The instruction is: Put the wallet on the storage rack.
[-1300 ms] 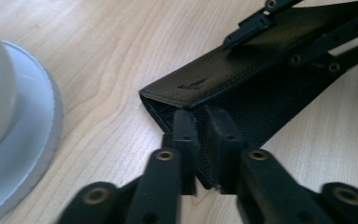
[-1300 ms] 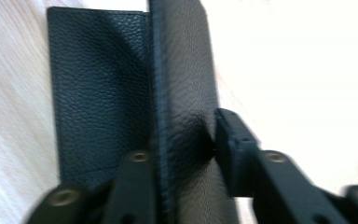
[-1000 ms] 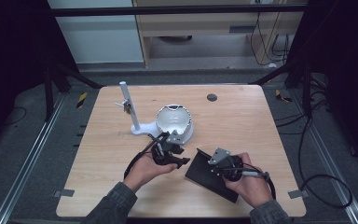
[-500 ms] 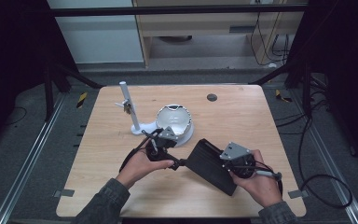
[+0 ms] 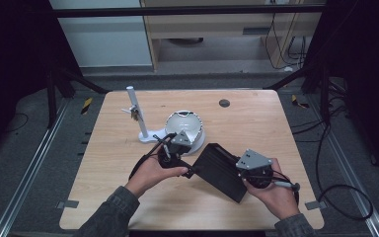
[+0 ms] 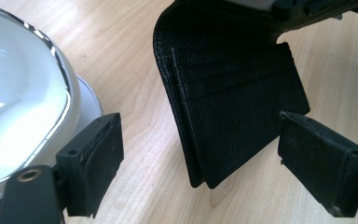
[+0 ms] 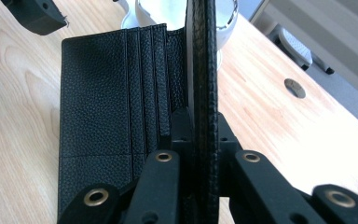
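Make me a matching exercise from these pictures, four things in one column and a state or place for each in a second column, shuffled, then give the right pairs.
Things:
1. black leather wallet
2. left gripper
3. right gripper
4. white bowl with a shiny rim

States or places:
A. jaws apart, pads pressing on nothing
B. opened, card slots showing
C. on the wooden table beside a white post stand
D. clamped on one flap's edge

Pairs: 1-B, 2-A, 3-D, 4-C
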### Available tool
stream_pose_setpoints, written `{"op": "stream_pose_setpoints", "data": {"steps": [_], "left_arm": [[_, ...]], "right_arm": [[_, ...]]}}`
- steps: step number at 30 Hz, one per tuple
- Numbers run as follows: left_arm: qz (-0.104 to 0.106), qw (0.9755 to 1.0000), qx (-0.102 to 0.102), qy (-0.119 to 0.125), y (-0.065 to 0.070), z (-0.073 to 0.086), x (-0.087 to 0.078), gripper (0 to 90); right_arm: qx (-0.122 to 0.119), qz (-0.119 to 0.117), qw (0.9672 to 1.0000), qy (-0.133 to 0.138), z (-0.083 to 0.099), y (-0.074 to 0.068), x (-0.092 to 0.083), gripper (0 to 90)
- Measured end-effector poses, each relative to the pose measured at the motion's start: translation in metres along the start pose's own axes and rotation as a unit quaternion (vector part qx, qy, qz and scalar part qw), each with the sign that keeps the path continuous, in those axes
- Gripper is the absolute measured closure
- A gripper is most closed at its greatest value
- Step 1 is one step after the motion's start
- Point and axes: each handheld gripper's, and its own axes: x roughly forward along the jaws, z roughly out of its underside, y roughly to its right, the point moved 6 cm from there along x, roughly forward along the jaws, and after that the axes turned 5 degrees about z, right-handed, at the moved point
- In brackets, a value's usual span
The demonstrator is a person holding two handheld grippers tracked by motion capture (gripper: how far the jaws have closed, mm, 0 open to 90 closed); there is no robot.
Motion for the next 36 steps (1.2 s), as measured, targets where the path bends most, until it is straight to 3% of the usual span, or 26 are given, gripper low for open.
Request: {"op": "stream_pose_setpoints", "data": {"steps": [25,36], "left_arm": [[0.002,0.9999,0.01,0.01,0.002,-0.013,-0.009,15.7],[0.016,0.9997,0.013,-0.011,-0.002,-0.014,0.002,19.3]], "right_arm": [[0.01,-0.003,0.9986,0.052,-0.014,0.003,-0.01,84.0],[0.008,-0.002,0.9977,0.068,-0.018,0.003,-0.014,84.0]]}}
